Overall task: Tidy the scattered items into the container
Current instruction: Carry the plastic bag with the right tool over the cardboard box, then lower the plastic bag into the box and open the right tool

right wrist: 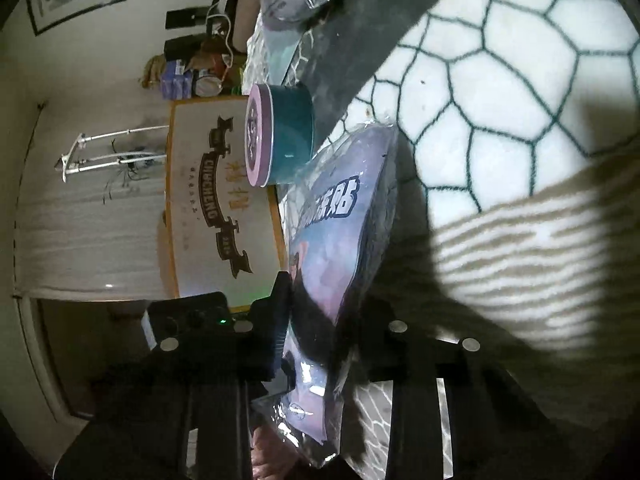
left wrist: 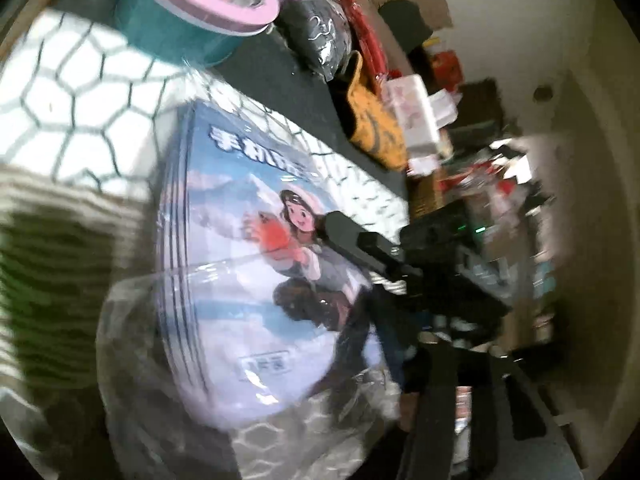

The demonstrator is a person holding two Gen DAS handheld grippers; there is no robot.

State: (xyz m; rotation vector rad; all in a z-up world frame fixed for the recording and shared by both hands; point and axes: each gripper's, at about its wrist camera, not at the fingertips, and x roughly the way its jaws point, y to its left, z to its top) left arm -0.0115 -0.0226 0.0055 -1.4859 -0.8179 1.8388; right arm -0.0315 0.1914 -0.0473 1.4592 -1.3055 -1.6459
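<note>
The packet [left wrist: 256,248] wore glossy, crinkled clear plastic over smooth printed paper. The round tin [right wrist: 280,140] had a smooth teal wall and satiny pink lid. The honeycomb-patterned cloth [right wrist: 500,80] looked soft and matt.

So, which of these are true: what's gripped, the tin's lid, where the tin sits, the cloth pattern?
1. The right gripper pinches the cartoon packet. True.
2. The round tin has a green lid. False: the tin is teal and its lid is pink.
3. The tin is stacked on the packet. False: it stands on the surface beyond the packet's far end.
4. The patterned surface shows dark hexagon lines on white. True.
</note>
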